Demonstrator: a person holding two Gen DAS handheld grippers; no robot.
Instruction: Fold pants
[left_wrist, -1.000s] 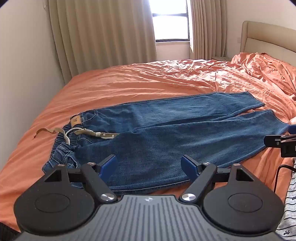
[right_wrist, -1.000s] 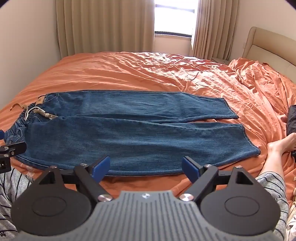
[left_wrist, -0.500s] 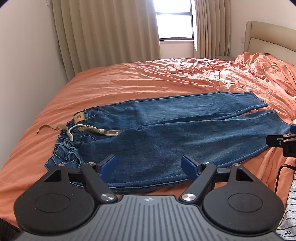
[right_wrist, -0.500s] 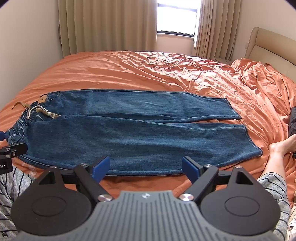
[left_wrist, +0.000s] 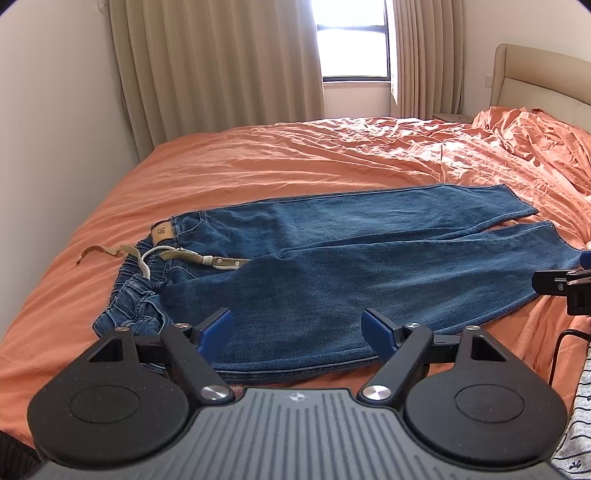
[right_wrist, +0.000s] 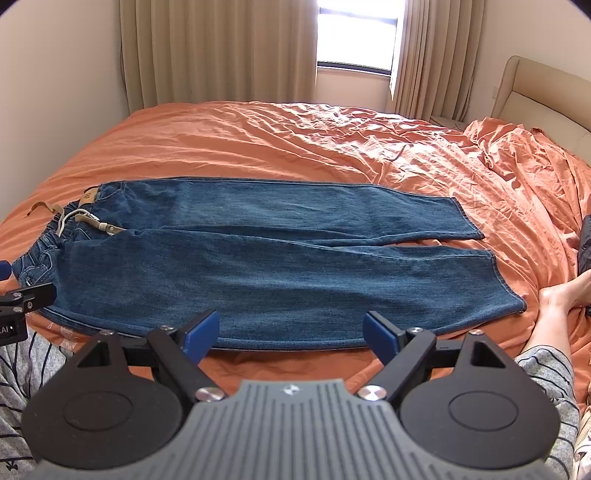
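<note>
Blue jeans (left_wrist: 354, 266) lie flat on the orange bed, waistband at the left, both legs running right; they also show in the right wrist view (right_wrist: 280, 258). A tan belt (left_wrist: 177, 254) with a white cord lies across the waistband. My left gripper (left_wrist: 301, 328) is open and empty, held just before the near edge of the jeans by the waist end. My right gripper (right_wrist: 291, 328) is open and empty, held before the near edge of the near leg. Each gripper's tip shows at the other view's edge.
The orange sheet (right_wrist: 295, 144) is wrinkled and bunched at the right by a beige headboard (right_wrist: 546, 96). A bare foot (right_wrist: 565, 291) rests on the bed at the right. Curtains (left_wrist: 221, 66) and a window stand behind the bed. Striped clothing (right_wrist: 33, 354) is at the near edge.
Both grippers have risen and tilted slightly, so the jeans sit a little lower in each view. The jeans have not moved and both grippers stay open.
</note>
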